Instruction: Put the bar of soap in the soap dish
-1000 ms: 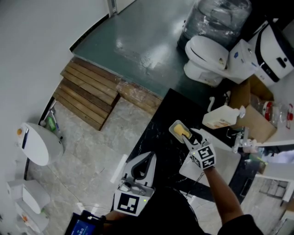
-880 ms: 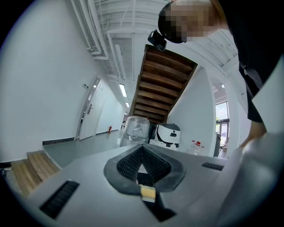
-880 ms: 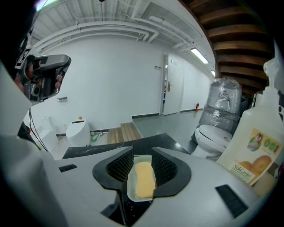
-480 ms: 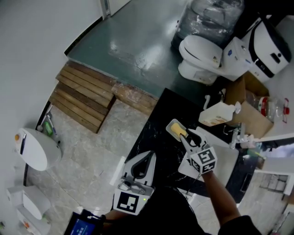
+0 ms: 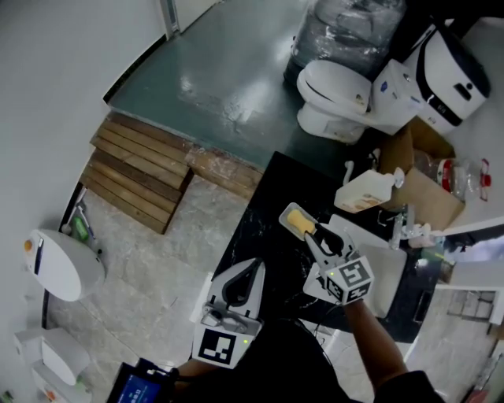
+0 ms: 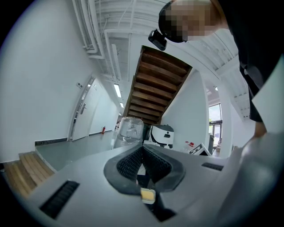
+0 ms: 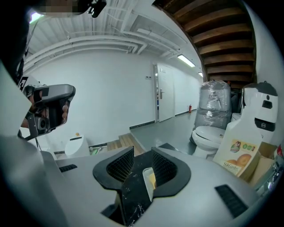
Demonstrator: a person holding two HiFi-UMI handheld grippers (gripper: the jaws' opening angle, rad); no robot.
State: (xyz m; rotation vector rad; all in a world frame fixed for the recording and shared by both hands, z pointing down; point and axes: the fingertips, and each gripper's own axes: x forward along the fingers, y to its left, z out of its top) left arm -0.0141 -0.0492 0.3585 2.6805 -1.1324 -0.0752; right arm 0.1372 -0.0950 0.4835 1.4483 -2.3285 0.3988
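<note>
On the black marble counter (image 5: 268, 236) stands a white soap dish (image 5: 290, 214) with the yellow bar of soap (image 5: 300, 223) lying in it. My right gripper (image 5: 318, 236) hangs just above and behind the dish. Its jaws are apart and open, with nothing between them. The right gripper view looks down between the jaws onto the dish (image 7: 147, 176) and the soap (image 7: 153, 179) below my right gripper (image 7: 138, 165). My left gripper (image 5: 254, 271) is held at the counter's near left edge, pointing level. In its own view the left gripper (image 6: 143, 153) is shut and holds nothing.
A white sink basin (image 5: 376, 277) with a faucet (image 5: 407, 227) lies right of the dish, and a handled jug (image 5: 364, 192) stands behind it. Farther off are a toilet (image 5: 335, 93), a wrapped water bottle (image 5: 353, 24), a cardboard box (image 5: 429, 189) and wooden steps (image 5: 142, 164).
My right gripper has lifted and drawn back a little from the dish, leaving the soap lying in it. The left gripper has stayed put.
</note>
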